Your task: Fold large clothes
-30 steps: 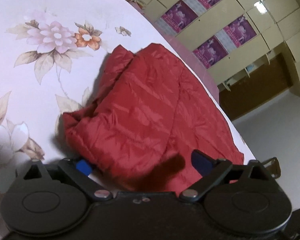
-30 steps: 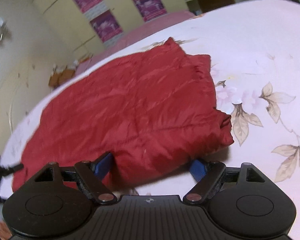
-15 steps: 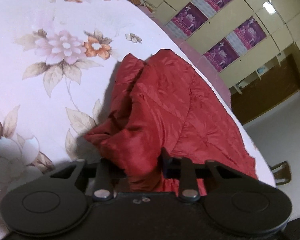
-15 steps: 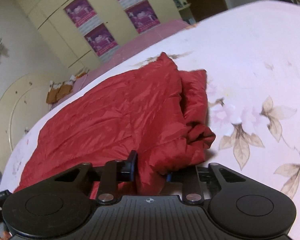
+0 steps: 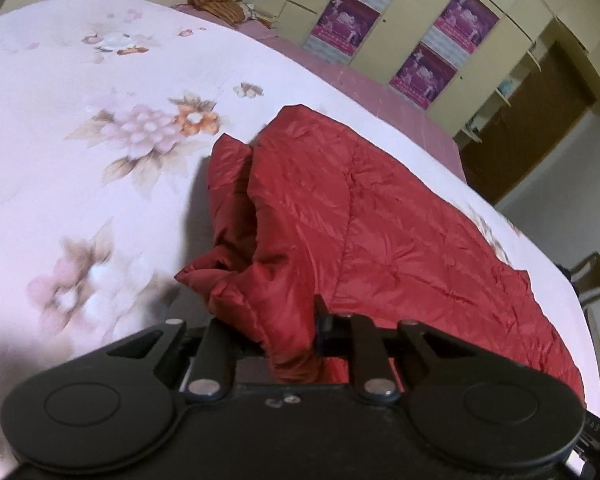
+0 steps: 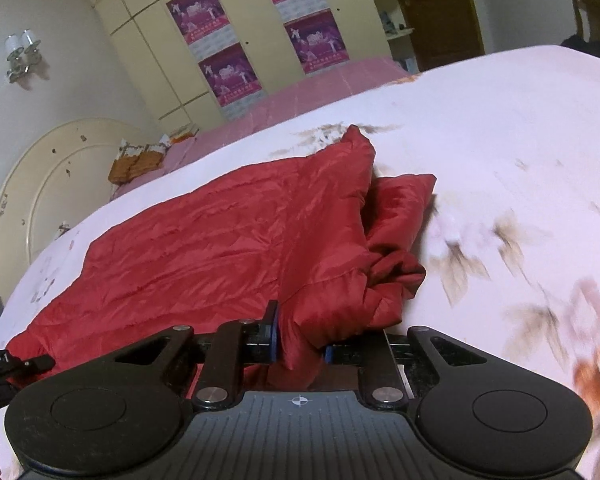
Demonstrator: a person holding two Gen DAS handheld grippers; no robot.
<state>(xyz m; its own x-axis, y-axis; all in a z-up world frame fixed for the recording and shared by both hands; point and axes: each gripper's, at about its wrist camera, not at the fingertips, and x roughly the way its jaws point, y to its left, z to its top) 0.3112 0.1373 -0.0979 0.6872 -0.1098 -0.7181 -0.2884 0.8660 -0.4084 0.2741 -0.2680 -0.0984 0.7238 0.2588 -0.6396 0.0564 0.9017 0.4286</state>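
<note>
Red jacket edge now lifted (was flat), left gripper and right gripper clamped on it

purple posters on wardrobe doors, their print too small to read

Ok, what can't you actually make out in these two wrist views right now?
- Left wrist view: left gripper fingertips, buried in the red quilted jacket.
- Right wrist view: right gripper pad faces, covered by jacket fabric.
- Both views: flowered sheet print, motion-blurred.
</note>
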